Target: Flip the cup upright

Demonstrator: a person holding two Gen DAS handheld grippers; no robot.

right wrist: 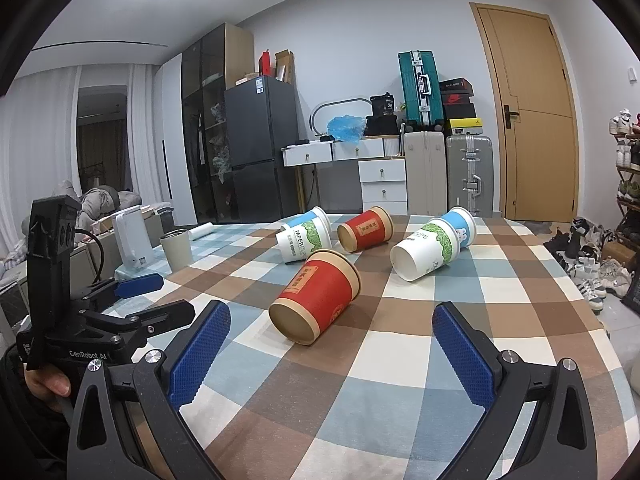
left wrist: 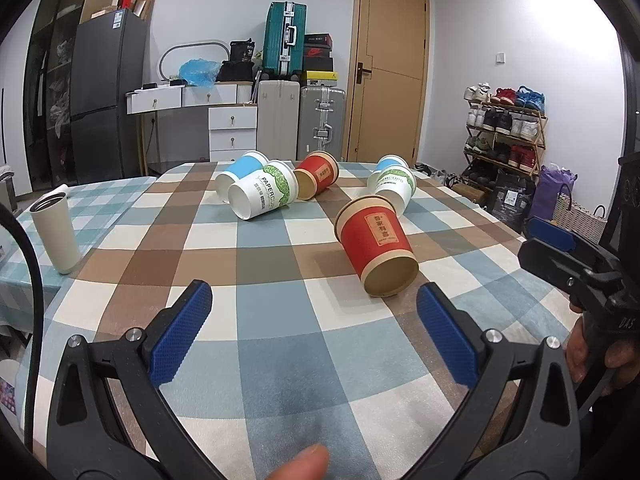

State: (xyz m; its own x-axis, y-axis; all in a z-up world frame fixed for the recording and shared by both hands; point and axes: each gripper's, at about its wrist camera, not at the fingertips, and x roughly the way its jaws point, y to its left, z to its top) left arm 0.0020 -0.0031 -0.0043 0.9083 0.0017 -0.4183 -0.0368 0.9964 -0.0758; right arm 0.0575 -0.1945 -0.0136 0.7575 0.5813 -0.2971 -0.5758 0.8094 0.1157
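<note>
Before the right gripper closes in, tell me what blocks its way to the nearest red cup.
Nothing visible does. The right gripper is open, and only bare tablecloth lies between it and the nearest red cup, which lies tipped on its side.

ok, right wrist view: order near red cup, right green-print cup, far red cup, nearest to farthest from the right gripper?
From the right gripper, jaws open:
1. Near red cup, on its side just ahead, slightly left.
2. Right green-print cup, on its side, ahead right.
3. Far red cup, on its side, centre back.

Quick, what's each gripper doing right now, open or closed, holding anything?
Left gripper: open, holding nothing.
Right gripper: open, holding nothing; the near red cup lies on its side ahead.
</note>
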